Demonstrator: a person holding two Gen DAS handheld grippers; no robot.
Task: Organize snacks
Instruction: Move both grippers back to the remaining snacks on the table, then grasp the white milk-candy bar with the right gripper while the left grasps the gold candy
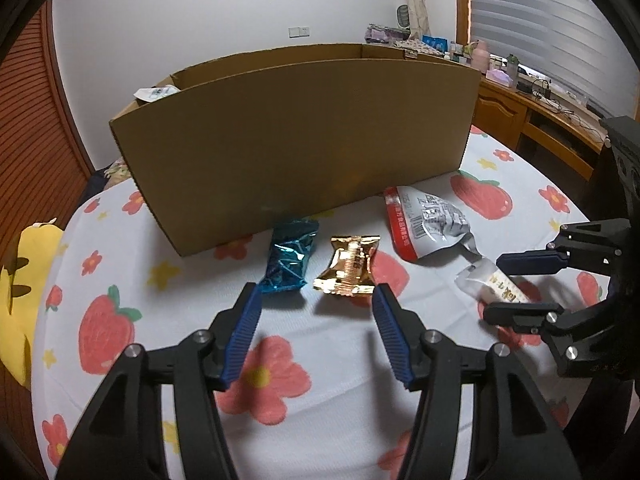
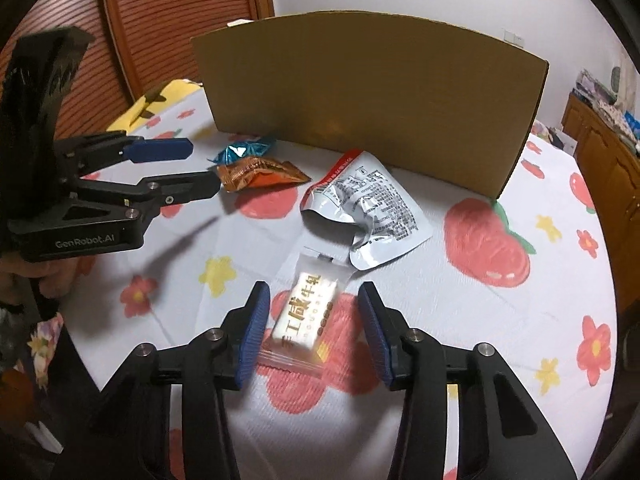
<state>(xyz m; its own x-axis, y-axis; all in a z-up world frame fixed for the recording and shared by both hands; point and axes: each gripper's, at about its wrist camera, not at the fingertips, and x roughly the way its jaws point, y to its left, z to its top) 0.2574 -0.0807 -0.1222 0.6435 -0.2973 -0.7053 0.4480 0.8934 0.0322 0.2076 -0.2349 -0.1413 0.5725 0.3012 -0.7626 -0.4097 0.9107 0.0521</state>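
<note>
A cardboard box [image 1: 296, 136] stands on the strawberry-print cloth; it also shows in the right wrist view [image 2: 368, 96]. In front of it lie a blue foil snack [image 1: 289, 256], a gold foil snack [image 1: 351, 266], a silver-and-red pouch [image 1: 426, 222] and a white candy bar in clear wrap [image 2: 305, 312]. My left gripper [image 1: 318, 300] is open, just short of the blue and gold snacks. My right gripper [image 2: 314, 296] is open with the white bar between its fingers, not squeezed. The pouch [image 2: 368, 208], gold snack [image 2: 260, 174] and blue snack [image 2: 244, 148] lie beyond it.
A white packet [image 1: 154, 93] sticks out of the box's left end. A yellow plush [image 1: 20, 280] lies at the cloth's left edge. A wooden desk [image 1: 536, 112] with clutter stands at the right. A slatted wooden door [image 2: 168, 20] is behind.
</note>
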